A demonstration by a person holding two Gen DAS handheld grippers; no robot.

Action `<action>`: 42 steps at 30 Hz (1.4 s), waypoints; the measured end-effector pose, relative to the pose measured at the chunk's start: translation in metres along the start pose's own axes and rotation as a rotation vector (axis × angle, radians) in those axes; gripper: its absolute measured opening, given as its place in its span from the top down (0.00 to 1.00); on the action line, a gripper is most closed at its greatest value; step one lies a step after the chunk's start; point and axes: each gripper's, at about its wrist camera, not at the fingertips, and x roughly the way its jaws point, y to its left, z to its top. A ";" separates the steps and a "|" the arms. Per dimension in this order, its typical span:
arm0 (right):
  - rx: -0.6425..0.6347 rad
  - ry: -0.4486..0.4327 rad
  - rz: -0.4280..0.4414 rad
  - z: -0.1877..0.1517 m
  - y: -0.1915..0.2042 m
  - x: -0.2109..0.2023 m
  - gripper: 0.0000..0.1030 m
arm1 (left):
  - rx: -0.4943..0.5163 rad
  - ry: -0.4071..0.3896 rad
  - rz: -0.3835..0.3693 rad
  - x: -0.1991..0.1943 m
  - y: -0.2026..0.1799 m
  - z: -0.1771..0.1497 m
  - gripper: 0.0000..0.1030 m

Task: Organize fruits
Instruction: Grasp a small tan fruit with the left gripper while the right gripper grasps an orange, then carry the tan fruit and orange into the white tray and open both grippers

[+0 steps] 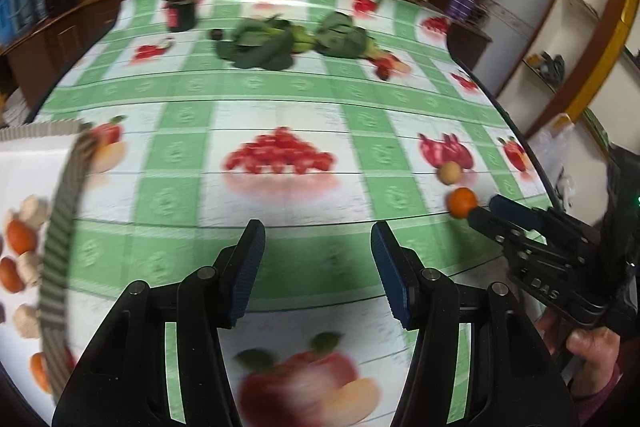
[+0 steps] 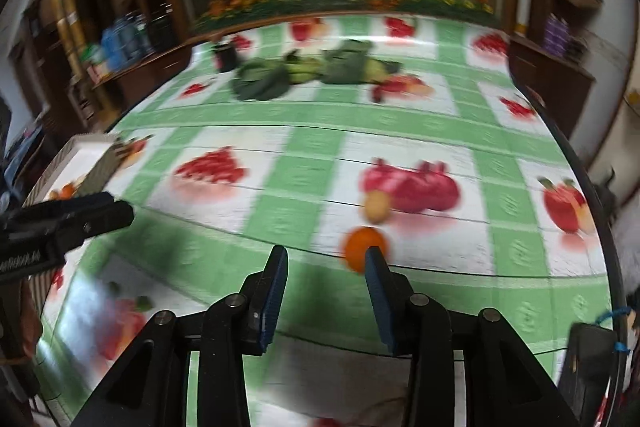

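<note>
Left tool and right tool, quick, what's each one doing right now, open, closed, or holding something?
Left tool: open, nothing between its fingers.
Right tool: open and empty; the orange fruit lies on the table just beyond its right finger.

Orange fruit on tablecloth, beside tan fruit.

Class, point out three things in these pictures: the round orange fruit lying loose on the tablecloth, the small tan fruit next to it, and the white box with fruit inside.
Round orange fruit [image 2: 362,245], right wrist view: upper centre of its skin.
Small tan fruit [image 2: 376,207], right wrist view: its middle.
White box [image 1: 60,215], left wrist view: its ridged side wall.
</note>
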 end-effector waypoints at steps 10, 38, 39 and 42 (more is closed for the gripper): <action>-0.001 0.038 0.053 0.006 -0.019 0.033 0.71 | 0.064 0.054 -0.043 0.036 -0.039 0.019 0.47; 0.185 -0.100 -0.004 0.009 -0.080 0.003 0.71 | 0.185 0.089 -0.116 0.088 -0.098 0.032 0.79; 0.179 -0.093 0.005 0.010 -0.077 0.004 0.71 | 0.181 0.085 -0.105 0.082 -0.093 0.029 0.79; 0.152 -0.074 0.069 0.011 -0.059 0.006 0.71 | 0.172 0.065 -0.054 0.060 -0.076 0.021 0.79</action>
